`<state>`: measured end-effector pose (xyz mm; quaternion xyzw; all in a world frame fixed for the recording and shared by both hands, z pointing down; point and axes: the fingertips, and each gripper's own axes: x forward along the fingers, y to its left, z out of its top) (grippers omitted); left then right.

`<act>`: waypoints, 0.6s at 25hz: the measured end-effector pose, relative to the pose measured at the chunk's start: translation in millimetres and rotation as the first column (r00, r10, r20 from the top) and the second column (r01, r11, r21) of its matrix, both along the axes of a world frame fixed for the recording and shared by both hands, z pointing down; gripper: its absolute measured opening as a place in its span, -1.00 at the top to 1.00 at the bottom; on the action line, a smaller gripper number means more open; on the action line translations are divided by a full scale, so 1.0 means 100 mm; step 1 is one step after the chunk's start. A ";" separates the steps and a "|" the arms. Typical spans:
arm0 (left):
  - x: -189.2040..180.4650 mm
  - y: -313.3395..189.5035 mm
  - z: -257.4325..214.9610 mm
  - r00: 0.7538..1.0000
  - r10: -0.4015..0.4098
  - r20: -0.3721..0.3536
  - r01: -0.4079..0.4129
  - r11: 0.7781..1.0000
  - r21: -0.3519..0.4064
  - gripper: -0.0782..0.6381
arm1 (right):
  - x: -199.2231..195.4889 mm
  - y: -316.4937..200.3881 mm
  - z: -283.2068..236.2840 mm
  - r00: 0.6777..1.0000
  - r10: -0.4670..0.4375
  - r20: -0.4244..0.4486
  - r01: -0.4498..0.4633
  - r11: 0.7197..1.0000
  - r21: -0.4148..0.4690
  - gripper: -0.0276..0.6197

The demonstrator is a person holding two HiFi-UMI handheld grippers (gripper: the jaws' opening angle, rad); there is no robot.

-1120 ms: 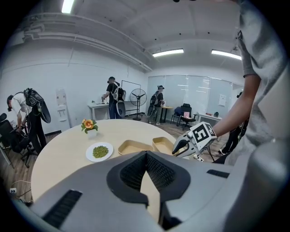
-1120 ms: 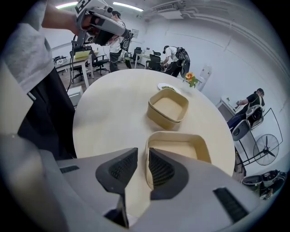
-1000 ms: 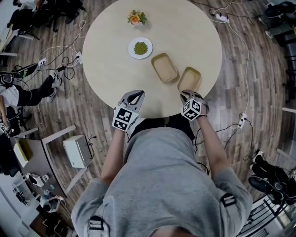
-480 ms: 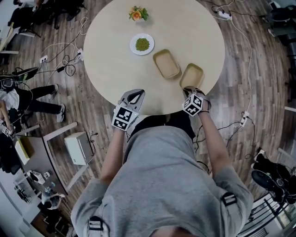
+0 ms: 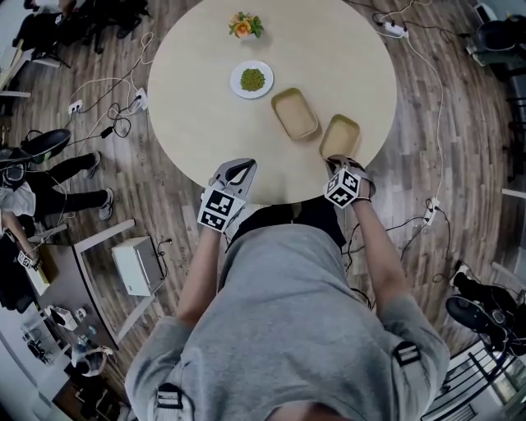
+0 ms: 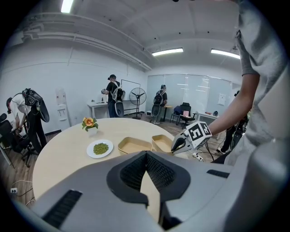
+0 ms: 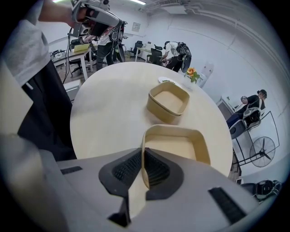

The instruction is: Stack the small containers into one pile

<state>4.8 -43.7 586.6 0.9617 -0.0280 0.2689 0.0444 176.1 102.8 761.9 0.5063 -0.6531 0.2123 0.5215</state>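
Two tan rectangular containers stand side by side on the round table (image 5: 197, 123): the far one (image 5: 294, 113) (image 7: 168, 104) (image 6: 133, 145) and the near one (image 5: 339, 136) (image 7: 181, 140) (image 6: 164, 142) by the table's front edge. My right gripper (image 5: 335, 164) (image 7: 142, 152) (image 6: 174, 146) points steeply down at the near container. Its jaws have just been closing, and the pads now pinch that container's near left wall. My left gripper (image 5: 238, 168) (image 6: 146, 156) hovers at the table's front edge, left of the containers, shut with nothing in it.
A white plate of green peas (image 5: 252, 80) (image 6: 100, 148) and a small flower pot (image 5: 243, 25) (image 6: 90, 123) sit further back on the table. Cables, chairs and people surround the table on the wooden floor.
My right gripper's jaws have closed onto the near container's wall. The left gripper and both containers stay where they were.
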 end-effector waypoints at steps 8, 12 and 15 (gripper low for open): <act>0.00 0.01 -0.04 1.000 0.000 -0.005 0.000 1.000 -0.006 0.73 | 0.02 -0.04 -0.12 0.999 -0.002 -0.033 0.003 1.000 0.028 0.85; 0.01 0.00 -0.10 1.000 0.000 -0.023 0.000 1.000 -0.003 0.73 | 0.02 -0.02 -0.17 0.999 -0.006 -0.046 0.007 1.000 0.030 0.85; -0.01 -0.02 -0.09 1.000 -0.003 -0.021 0.003 1.000 -0.003 0.73 | 0.04 -0.02 -0.20 0.998 -0.006 -0.058 0.008 0.999 0.032 0.85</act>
